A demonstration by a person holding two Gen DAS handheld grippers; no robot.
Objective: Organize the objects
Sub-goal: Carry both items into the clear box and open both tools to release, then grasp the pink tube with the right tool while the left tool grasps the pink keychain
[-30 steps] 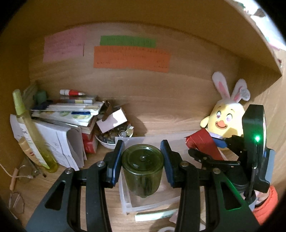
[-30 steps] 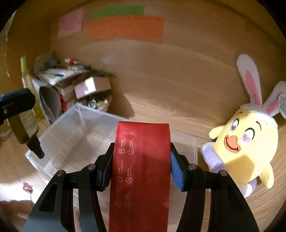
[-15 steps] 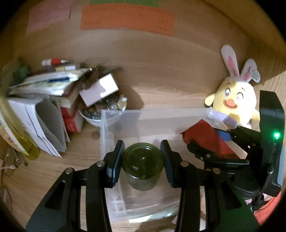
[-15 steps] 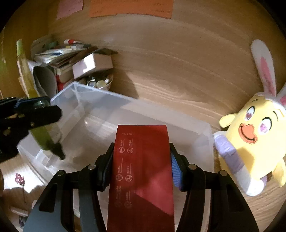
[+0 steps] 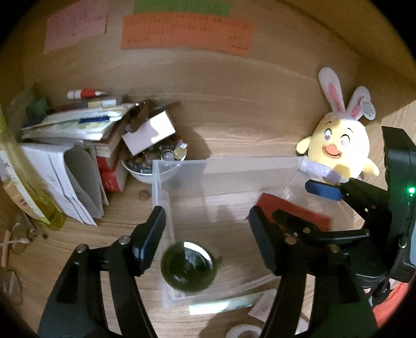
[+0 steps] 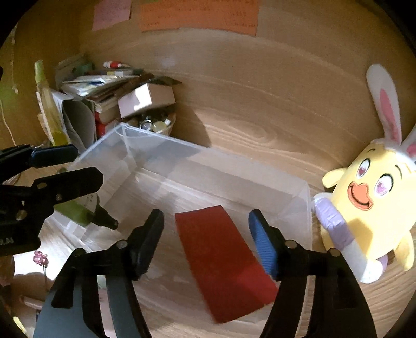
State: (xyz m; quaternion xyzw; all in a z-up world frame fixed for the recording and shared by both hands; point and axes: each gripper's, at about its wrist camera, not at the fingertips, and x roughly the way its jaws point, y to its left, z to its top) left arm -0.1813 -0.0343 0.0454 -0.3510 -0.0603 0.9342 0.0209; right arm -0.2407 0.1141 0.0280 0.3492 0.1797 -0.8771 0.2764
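Both my grippers spread wide, holding nothing: left gripper [image 5: 208, 228], right gripper [image 6: 205, 234]. Green bottle [image 5: 188, 267] and red packet [image 6: 223, 262] sit inside the clear bin [image 6: 161, 137]. Desk clutter outside it looks unsorted yet.

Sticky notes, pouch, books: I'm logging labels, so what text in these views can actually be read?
None can be read.
Orange paper note, pink paper note, green paper note: rows of writing, too small.
Red flat pouch: blurred.
Stacked books and papers: print illegible.
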